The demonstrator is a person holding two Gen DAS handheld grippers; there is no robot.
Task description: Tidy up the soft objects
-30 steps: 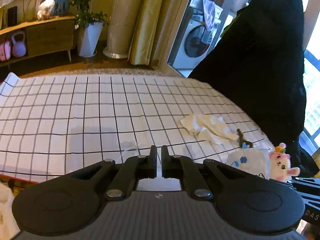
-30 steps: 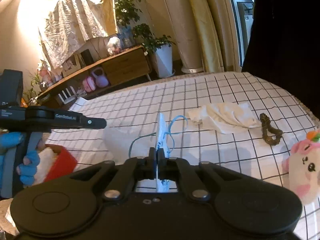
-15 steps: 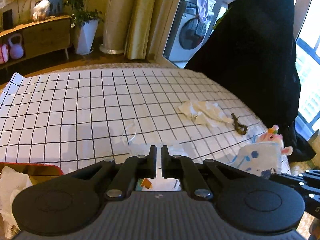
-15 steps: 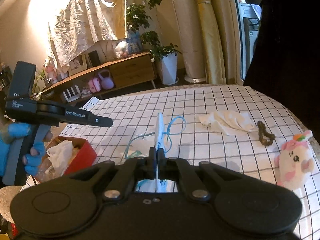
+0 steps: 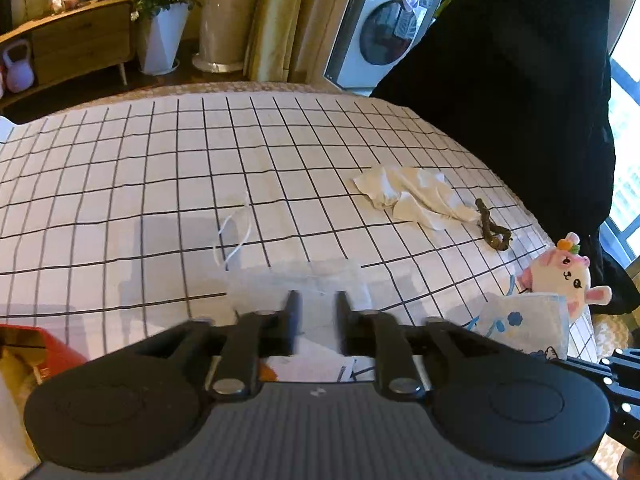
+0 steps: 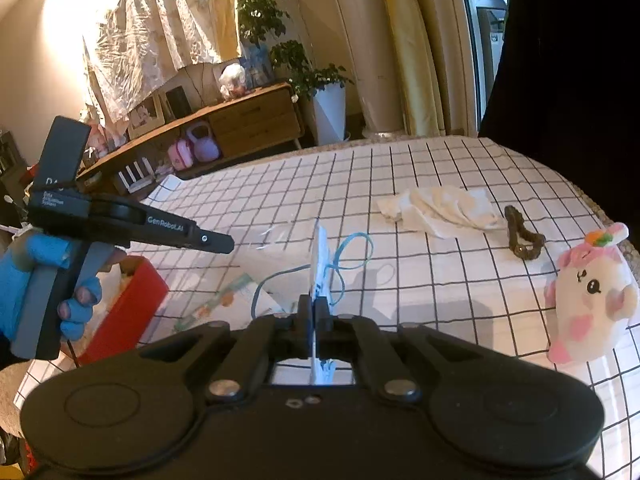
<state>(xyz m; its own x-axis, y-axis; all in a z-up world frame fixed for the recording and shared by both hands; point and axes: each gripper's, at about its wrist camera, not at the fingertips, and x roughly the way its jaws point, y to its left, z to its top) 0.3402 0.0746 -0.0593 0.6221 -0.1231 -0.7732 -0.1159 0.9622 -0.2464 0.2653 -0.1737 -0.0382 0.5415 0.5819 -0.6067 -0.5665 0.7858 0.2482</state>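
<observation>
Left gripper (image 5: 316, 308) dipped, jaws just parted, empty; right gripper (image 6: 315, 312) angled down, clamping mask (image 6: 320, 264).

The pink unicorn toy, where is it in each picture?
Left wrist view: the unicorn toy sits at the far right edge, on the checked cloth, just behind the blue-printed mask.
Right wrist view: the unicorn toy lies at the right edge, bigger and closer.
Shared landmark: the dark hair tie lies between the toy and the crumpled white cloth in both views.
</observation>
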